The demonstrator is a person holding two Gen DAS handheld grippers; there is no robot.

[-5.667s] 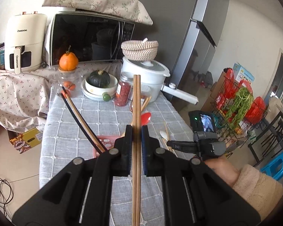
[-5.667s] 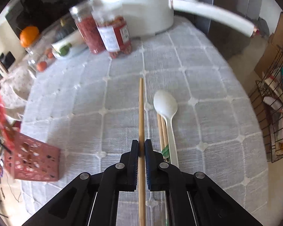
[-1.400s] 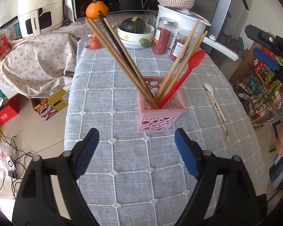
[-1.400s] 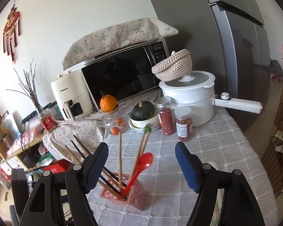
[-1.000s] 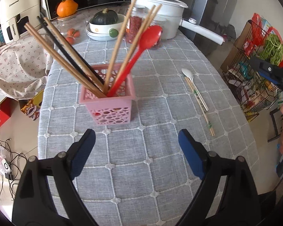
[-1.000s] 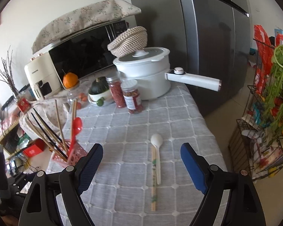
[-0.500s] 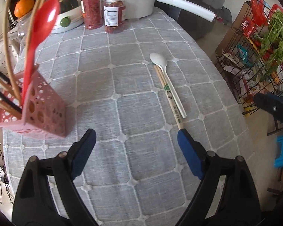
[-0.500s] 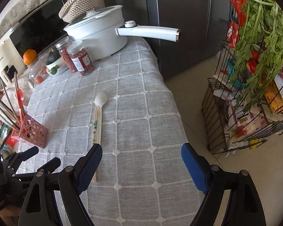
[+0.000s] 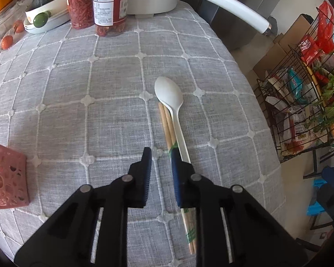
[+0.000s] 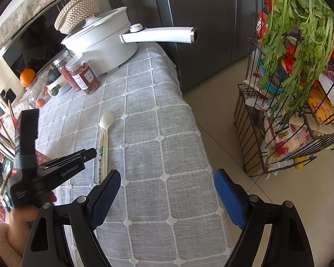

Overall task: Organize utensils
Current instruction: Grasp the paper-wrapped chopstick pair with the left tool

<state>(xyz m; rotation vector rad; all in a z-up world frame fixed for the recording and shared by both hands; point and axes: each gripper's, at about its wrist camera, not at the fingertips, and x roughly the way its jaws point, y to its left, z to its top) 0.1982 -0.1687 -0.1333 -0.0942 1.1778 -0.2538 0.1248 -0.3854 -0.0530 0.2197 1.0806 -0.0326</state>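
Chopsticks (image 9: 168, 127), white spoon (image 9: 172, 98) now under your left gripper (image 9: 160, 160); jaws closing, nothing between them yet. Right gripper (image 10: 167, 183) jaws wide, empty.

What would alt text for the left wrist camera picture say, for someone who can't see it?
The left gripper is closing just left of a pair of chopsticks and a white spoon lying together on a grey checked tablecloth. A pink utensil basket sits at the left edge, two jars at the back.
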